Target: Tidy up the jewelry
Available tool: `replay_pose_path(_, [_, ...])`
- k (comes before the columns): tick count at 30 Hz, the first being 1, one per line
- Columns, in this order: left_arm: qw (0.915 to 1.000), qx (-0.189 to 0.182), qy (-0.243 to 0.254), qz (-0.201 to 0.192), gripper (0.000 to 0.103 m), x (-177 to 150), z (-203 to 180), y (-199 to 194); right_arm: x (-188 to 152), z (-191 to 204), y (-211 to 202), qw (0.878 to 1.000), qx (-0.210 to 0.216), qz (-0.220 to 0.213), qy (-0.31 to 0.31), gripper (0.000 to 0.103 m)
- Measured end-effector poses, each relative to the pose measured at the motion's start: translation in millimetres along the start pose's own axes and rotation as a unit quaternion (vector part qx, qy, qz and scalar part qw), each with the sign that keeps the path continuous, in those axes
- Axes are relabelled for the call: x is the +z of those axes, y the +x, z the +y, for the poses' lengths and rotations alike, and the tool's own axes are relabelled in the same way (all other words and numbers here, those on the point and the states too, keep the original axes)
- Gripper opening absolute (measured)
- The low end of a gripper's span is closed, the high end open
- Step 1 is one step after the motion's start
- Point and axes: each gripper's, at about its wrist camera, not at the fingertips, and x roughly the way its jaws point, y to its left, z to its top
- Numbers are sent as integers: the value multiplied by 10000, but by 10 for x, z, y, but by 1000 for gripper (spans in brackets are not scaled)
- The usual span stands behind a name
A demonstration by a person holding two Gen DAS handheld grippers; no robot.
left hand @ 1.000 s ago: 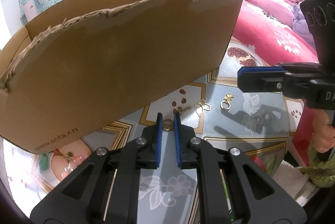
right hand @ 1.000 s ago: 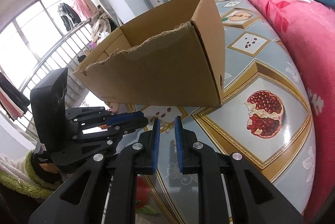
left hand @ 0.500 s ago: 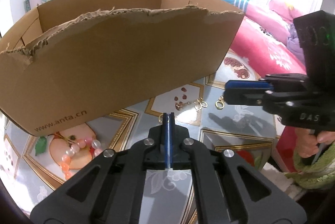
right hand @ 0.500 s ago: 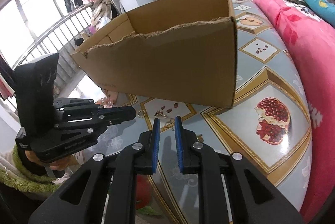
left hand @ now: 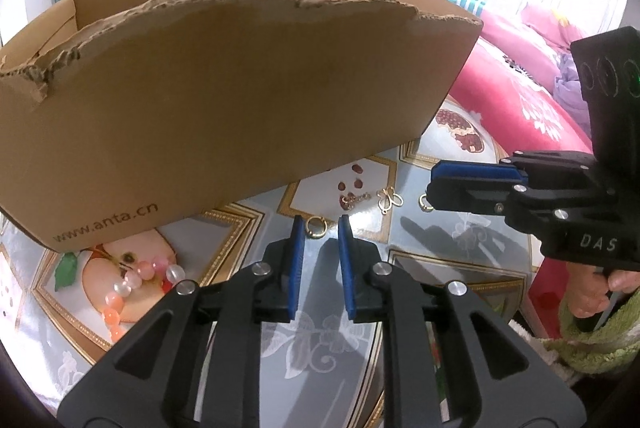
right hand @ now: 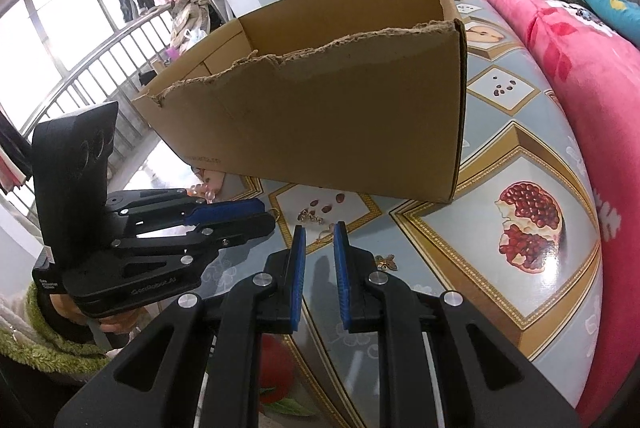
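My left gripper (left hand: 321,228) hovers low over the table, jaws opening. A gold ring (left hand: 316,228) lies on the cloth just past its tips, and the pads do not touch it. Further right lie a small chain piece (left hand: 354,199), a gold clover charm (left hand: 389,199) and a ring (left hand: 424,203) half hidden by my right gripper (left hand: 432,184). The right gripper (right hand: 320,240) holds a narrow gap with nothing in it, above a gold piece (right hand: 326,232). A butterfly charm (right hand: 386,262) lies to its right. A bead bracelet (left hand: 136,284) rests by the torn cardboard box (left hand: 240,100).
The open box (right hand: 340,124) stands right behind the jewelry. The table (left hand: 460,248) has a glossy fruit-print cloth and ends near the pink bedding (left hand: 520,88) on the right. A hand in a green sleeve (left hand: 592,304) holds the right gripper.
The left jaws closed fully half a second ago and have parted again. The gold ring still lies on the cloth. The right jaws kept the same narrow gap.
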Motion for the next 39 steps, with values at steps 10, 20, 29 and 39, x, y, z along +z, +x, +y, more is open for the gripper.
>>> replay_pose_path(10, [9999,45,124,-7,16,44,-57,50,-39,-86,12,9999,20,-10,121,15])
replay_pose_path(20, [9986,302,430,-81,10,42,-149,88,-72,-178,-3,9998,56,-63,204,15])
replay_pose_path(29, [9949,661,756,10,11,59,-289,139,-77,-183,-18,9997,31,-96,227,15])
replay_pose_path(39, [9948,674,760,-55,9,38,-278,125,-69,-138,-39,9998,-12,-149,157,15])
